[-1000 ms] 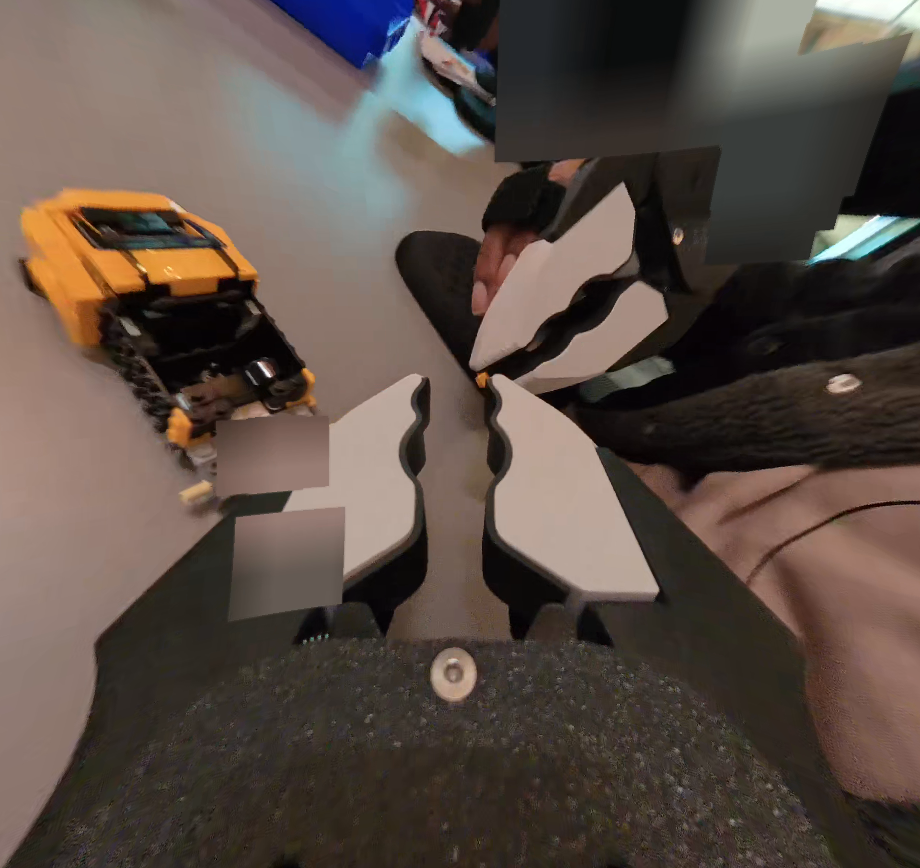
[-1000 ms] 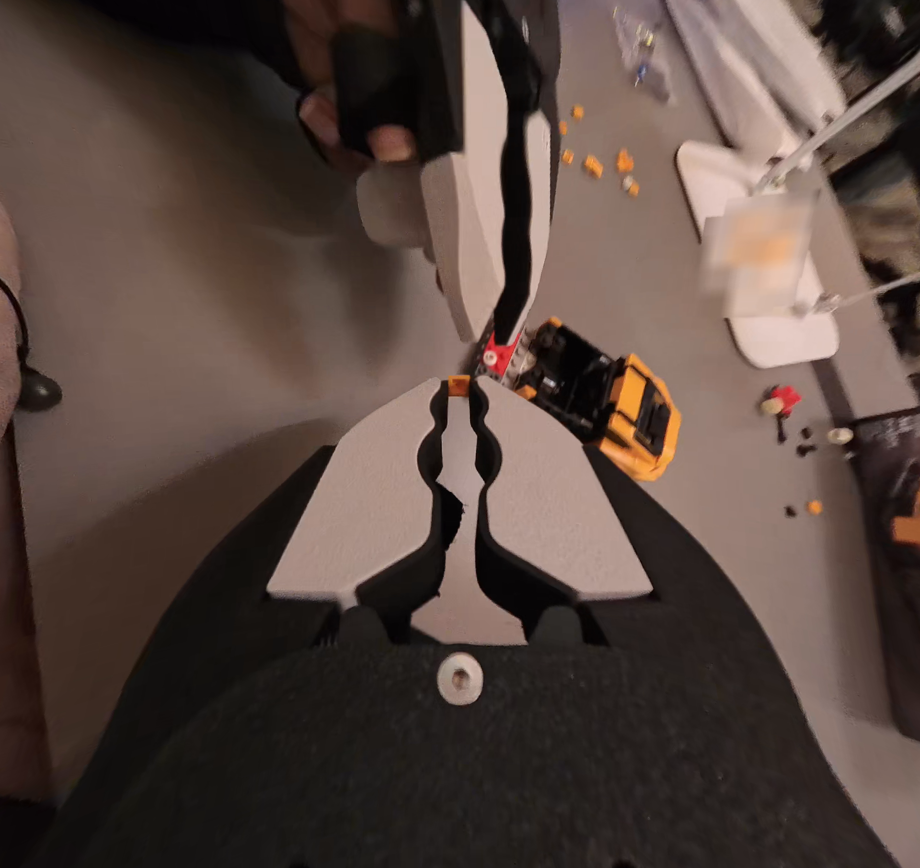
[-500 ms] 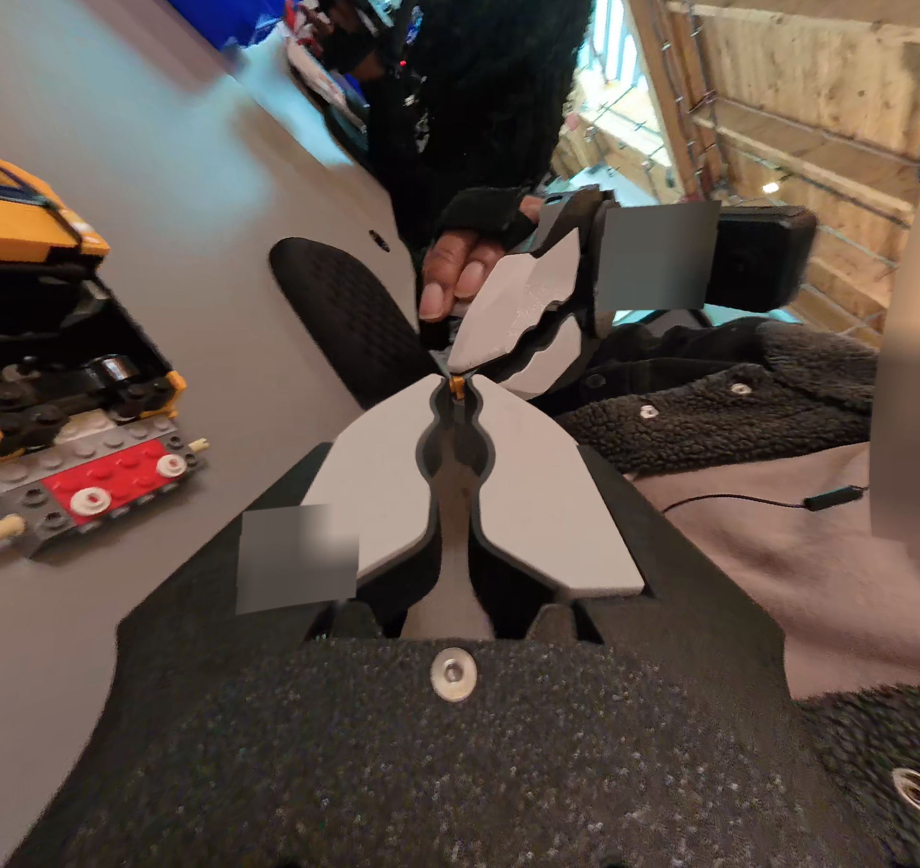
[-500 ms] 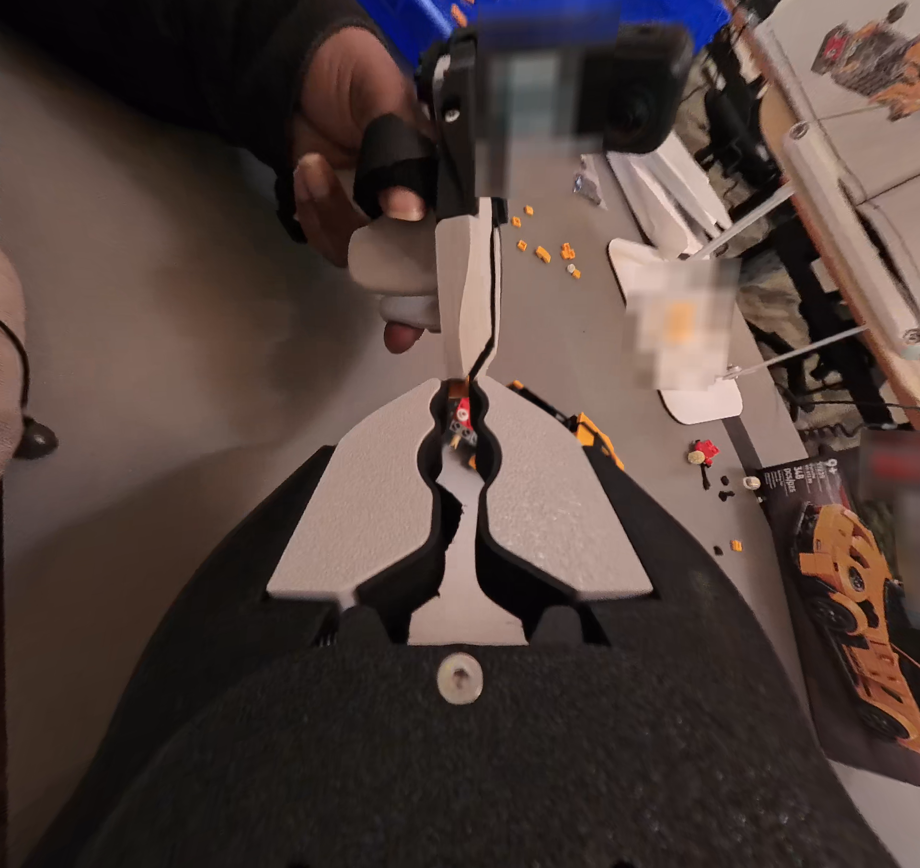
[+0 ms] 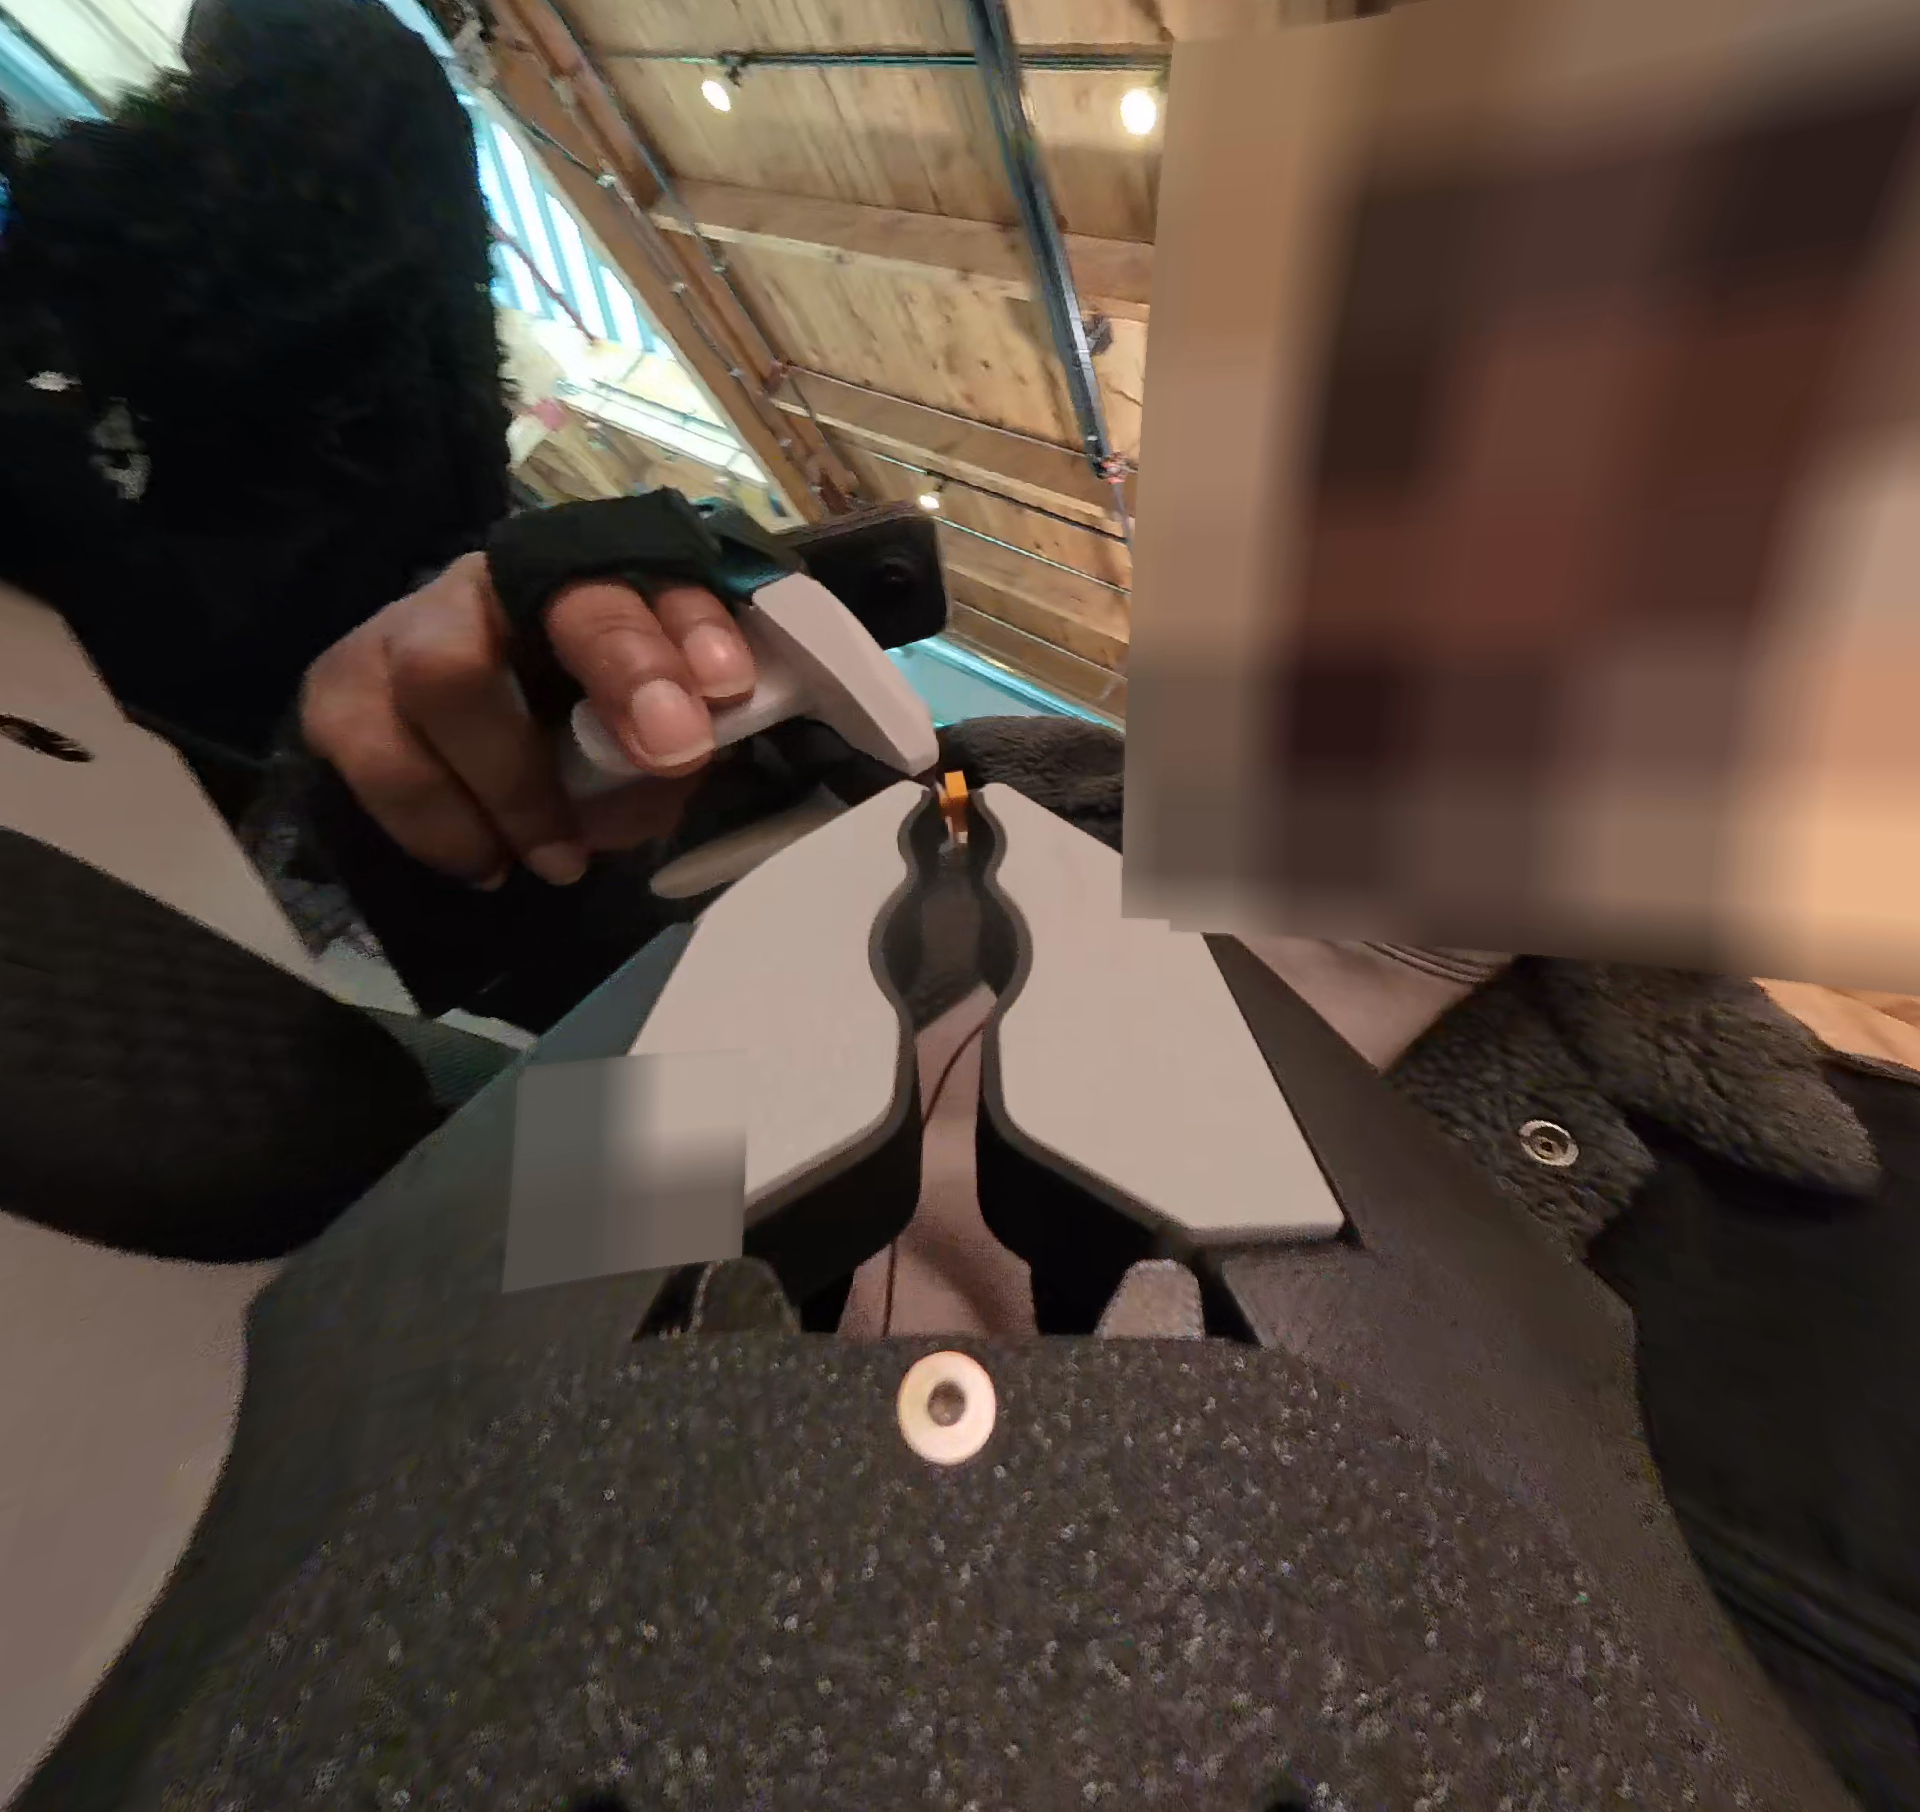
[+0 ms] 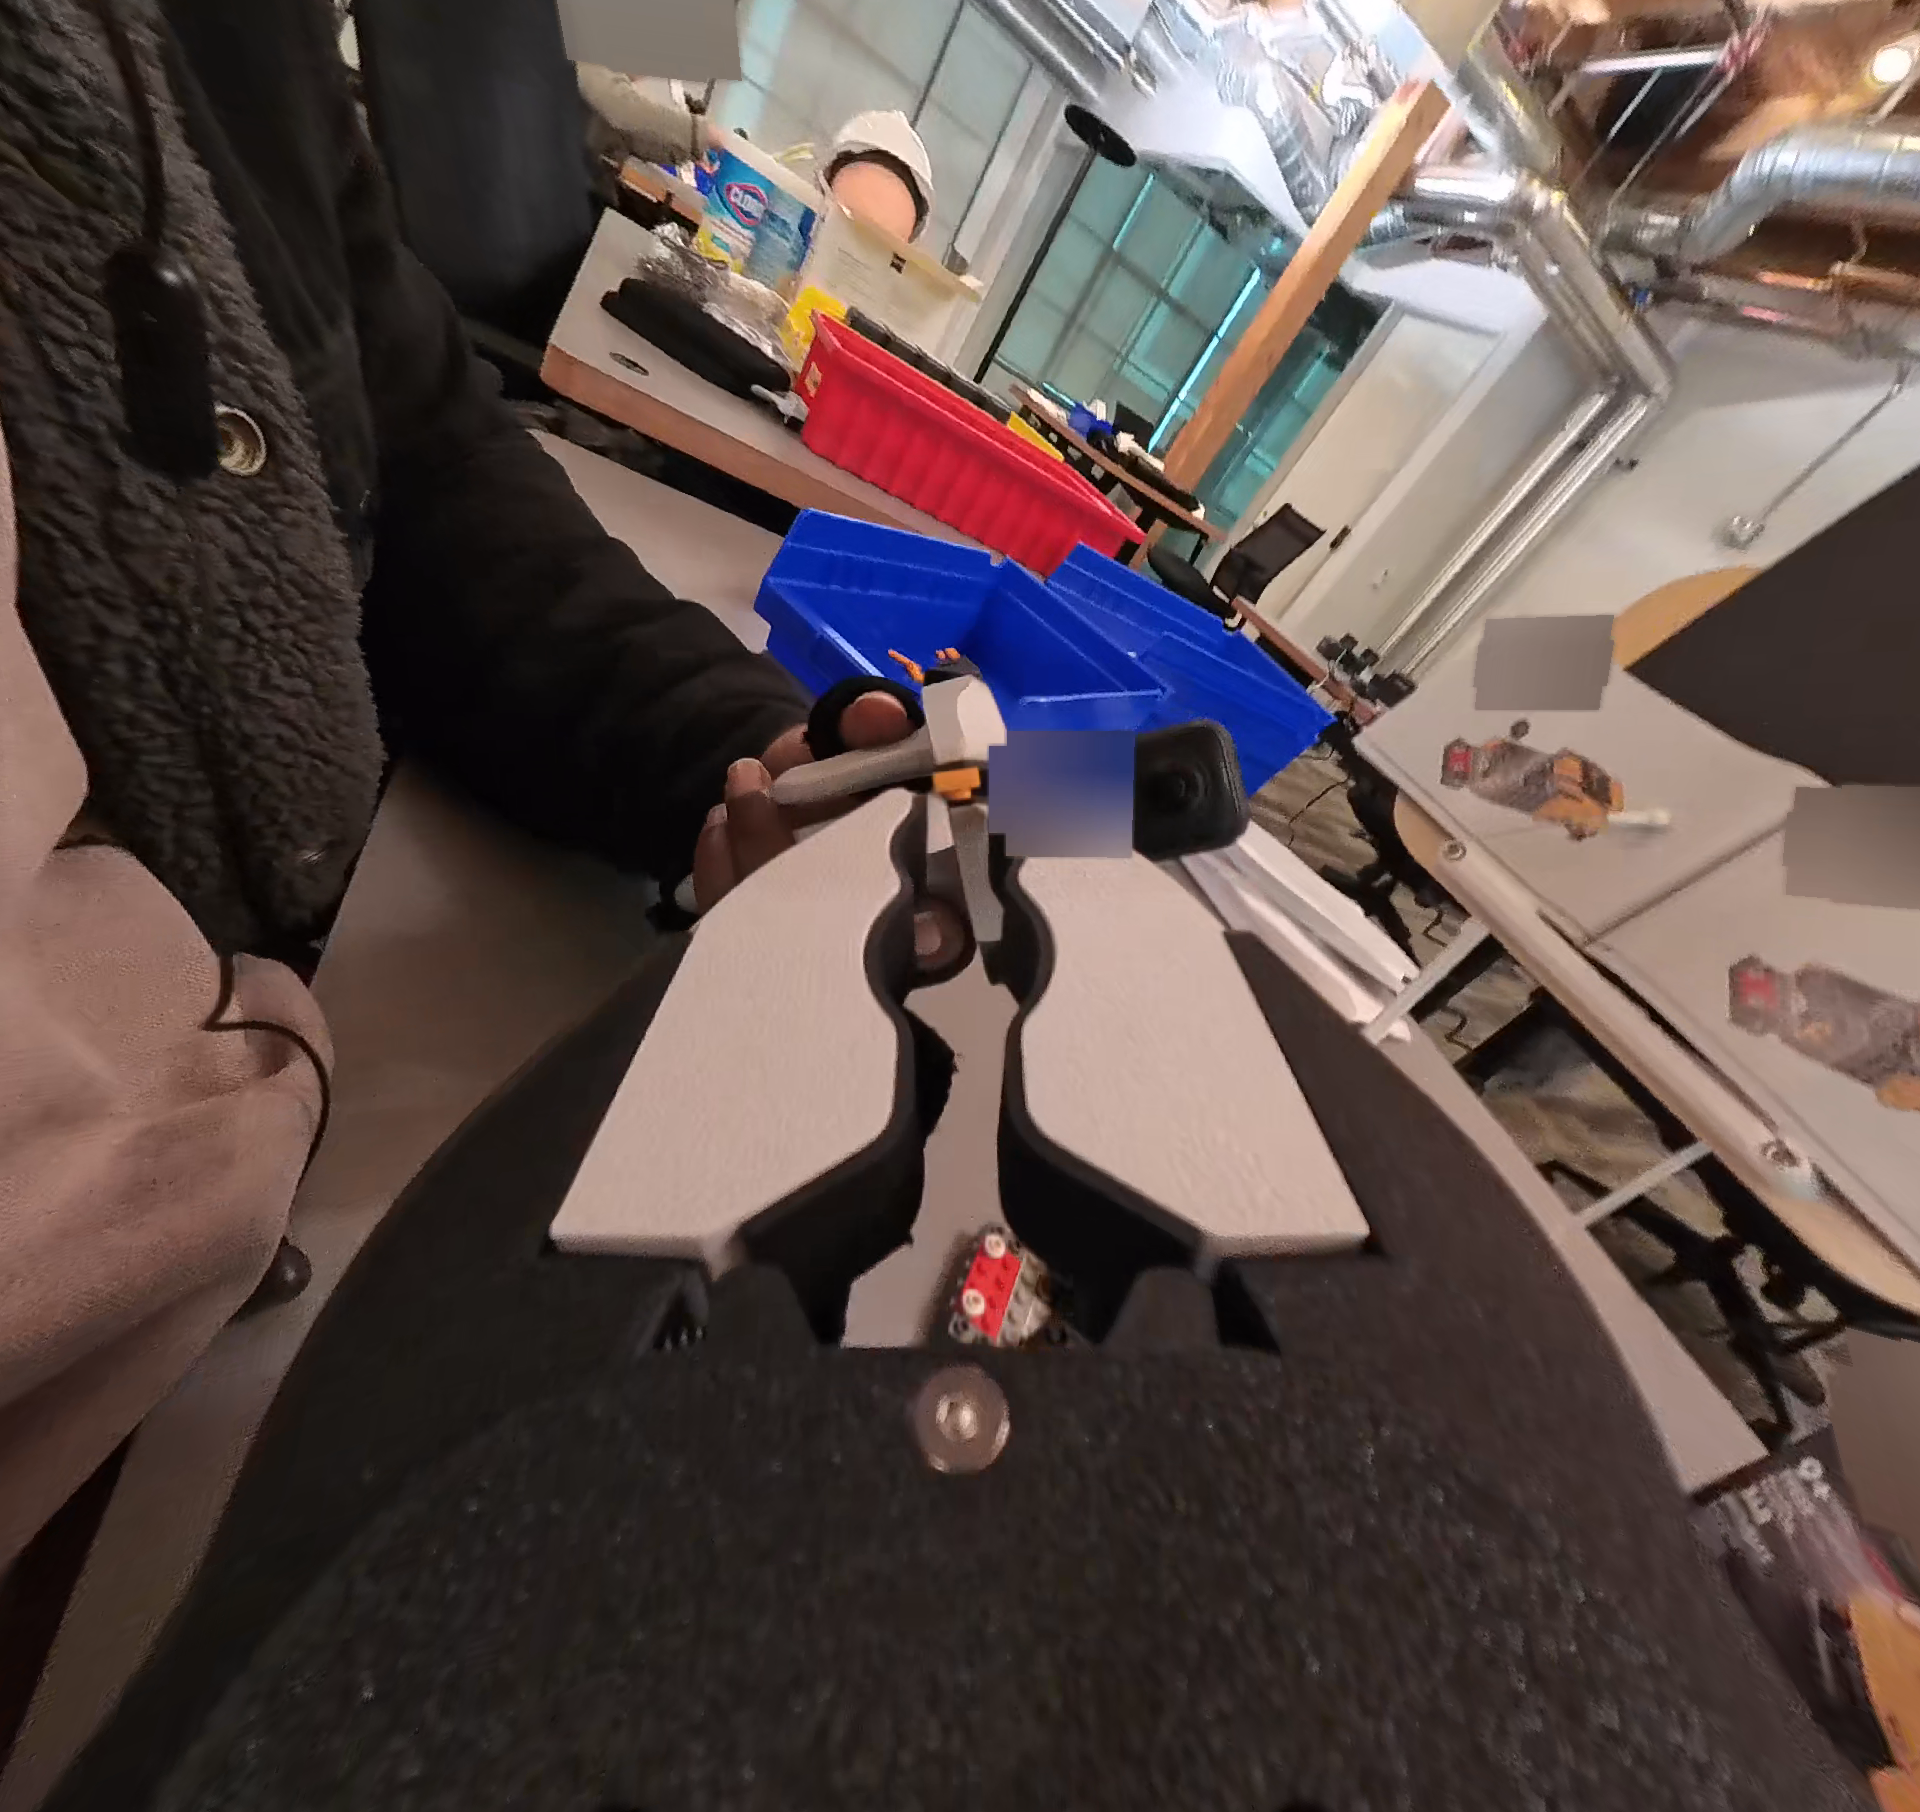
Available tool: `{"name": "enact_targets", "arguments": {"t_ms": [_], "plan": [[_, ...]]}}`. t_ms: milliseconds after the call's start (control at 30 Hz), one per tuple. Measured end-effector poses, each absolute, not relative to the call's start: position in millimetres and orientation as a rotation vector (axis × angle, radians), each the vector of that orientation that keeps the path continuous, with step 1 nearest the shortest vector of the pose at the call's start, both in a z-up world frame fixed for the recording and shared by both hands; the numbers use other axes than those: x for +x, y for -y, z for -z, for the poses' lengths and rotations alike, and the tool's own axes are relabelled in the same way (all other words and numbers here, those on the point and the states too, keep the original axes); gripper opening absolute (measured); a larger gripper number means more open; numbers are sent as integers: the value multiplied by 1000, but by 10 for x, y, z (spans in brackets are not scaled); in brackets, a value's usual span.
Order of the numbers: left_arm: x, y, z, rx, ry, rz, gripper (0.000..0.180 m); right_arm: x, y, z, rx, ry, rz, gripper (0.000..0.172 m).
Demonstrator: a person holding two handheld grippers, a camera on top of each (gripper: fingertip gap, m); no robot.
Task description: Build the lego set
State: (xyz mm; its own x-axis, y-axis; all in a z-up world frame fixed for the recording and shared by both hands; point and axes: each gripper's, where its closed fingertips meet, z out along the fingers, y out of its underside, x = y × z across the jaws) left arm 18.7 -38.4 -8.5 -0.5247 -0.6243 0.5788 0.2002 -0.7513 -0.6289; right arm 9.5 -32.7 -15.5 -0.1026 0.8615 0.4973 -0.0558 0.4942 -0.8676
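My left gripper (image 5: 951,804) is shut on a small orange brick piece (image 5: 953,788), pinched at its fingertips and held up in the air. The right gripper's finger (image 5: 852,692), held by a hand, ends just left of the piece. In the right wrist view my right gripper (image 6: 956,827) is open. The orange piece (image 6: 956,780) sits just above its tips, clamped between the left gripper's fingers (image 6: 961,713). One of those fingers reaches down between my right gripper's spread fingers.
Blue bins (image 6: 1039,640) and a red bin (image 6: 935,453) stand on tables behind. Part of the toy car with a red plate (image 6: 992,1284) shows on the grey table (image 6: 447,931) below. The person's dark fleece jacket (image 6: 187,619) is close on the left. Less than 4 cm separates the two grippers' tips.
Both grippers lifted from the table and tilted upward. The orange piece passed from the right gripper's tips to the left's: the left shut on it, the right's jaws widened.
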Motion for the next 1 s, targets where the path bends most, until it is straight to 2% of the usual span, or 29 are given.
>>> {"name": "enact_targets", "arguments": {"t_ms": [367, 1000], "plan": [[215, 572, 62, -1055, -757, 2435, 5, 113, 499, 128, -632, 1521, -857, 7], [239, 521, 99, -1076, -717, 2437, 2, 134, 500, 131, -610, 1510, -810, 5]]}}
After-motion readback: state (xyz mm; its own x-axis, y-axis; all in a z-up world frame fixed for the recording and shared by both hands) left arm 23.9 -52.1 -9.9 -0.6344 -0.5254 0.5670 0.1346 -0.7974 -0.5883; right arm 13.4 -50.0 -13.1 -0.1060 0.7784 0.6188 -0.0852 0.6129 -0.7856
